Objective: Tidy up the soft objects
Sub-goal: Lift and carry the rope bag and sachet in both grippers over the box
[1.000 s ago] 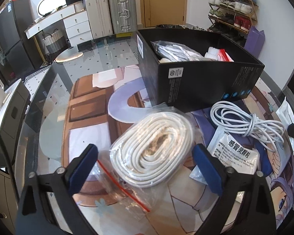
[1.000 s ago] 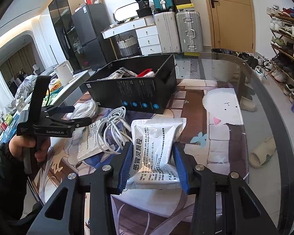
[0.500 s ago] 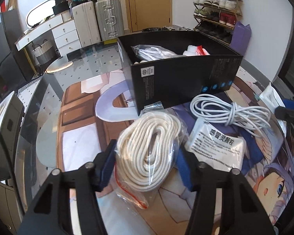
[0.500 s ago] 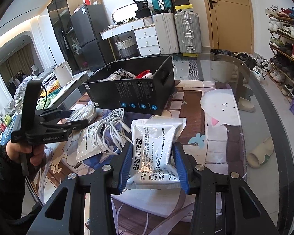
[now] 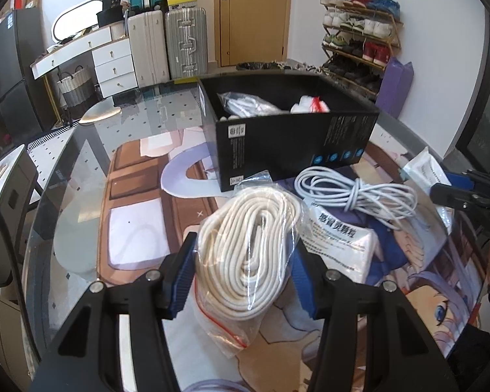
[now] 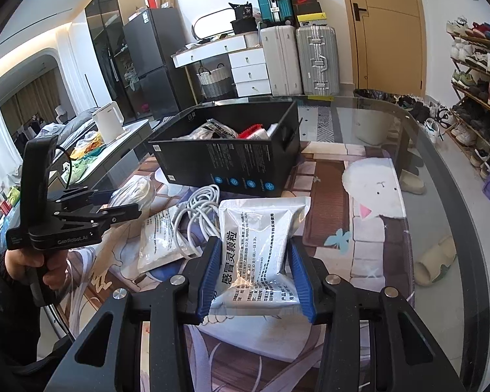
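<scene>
My left gripper [image 5: 243,261] is shut on a clear zip bag of coiled cream rope [image 5: 248,245], held just above the printed table mat. My right gripper [image 6: 254,268] is shut on a white medicine pouch [image 6: 261,248] with Chinese print. A black open box [image 5: 294,137] stands beyond, also in the right wrist view [image 6: 232,160], with a plastic bag and a red-and-white item inside. A coiled white cable [image 5: 352,192] and a second medicine pouch [image 5: 339,238] lie on the mat between the grippers.
The round glass table [image 6: 441,170] has a curved edge at right, with slippers on the floor below. The left gripper [image 6: 121,210] and the hand holding it show in the right wrist view. Suitcases, drawers and a shoe rack stand behind.
My left gripper has closed from open onto the rope bag and lifted it, the bag now squeezed narrower. My right gripper has kept its hold on the pouch with little movement.
</scene>
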The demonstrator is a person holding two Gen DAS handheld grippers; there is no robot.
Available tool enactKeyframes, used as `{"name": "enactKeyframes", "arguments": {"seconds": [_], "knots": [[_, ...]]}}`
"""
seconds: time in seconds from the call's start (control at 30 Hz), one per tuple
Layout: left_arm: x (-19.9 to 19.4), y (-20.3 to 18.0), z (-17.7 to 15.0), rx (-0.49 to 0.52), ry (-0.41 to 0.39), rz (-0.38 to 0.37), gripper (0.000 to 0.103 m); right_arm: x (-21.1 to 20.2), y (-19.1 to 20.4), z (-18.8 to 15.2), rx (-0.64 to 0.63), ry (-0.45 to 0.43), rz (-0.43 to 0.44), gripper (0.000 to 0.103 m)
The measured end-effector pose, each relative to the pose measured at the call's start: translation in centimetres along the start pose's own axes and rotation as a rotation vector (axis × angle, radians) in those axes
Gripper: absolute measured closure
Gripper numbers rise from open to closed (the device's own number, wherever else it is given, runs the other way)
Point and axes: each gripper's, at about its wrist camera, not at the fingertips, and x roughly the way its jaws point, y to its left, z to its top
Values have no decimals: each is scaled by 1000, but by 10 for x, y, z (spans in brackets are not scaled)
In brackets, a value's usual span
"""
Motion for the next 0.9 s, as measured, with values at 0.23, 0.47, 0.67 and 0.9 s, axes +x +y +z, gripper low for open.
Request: {"name": "enactKeyframes", "arguments": {"seconds": [0.23,0.47,0.67,0.9], "knots": [[-23,-3,8,-19,-62,-16,50,-5,7,7,-19,-20,-2,61],[-36,-2,19,-41,-92,-9,50,-12,14,18,-43,-48,0,61],[-45,-6,28,-49,-125,1,50,-17,23,33,-65,-78,12,61],[-59,-11,43,-51,-175,13,50,-20,34,49,-99,-104,17,61]]}}
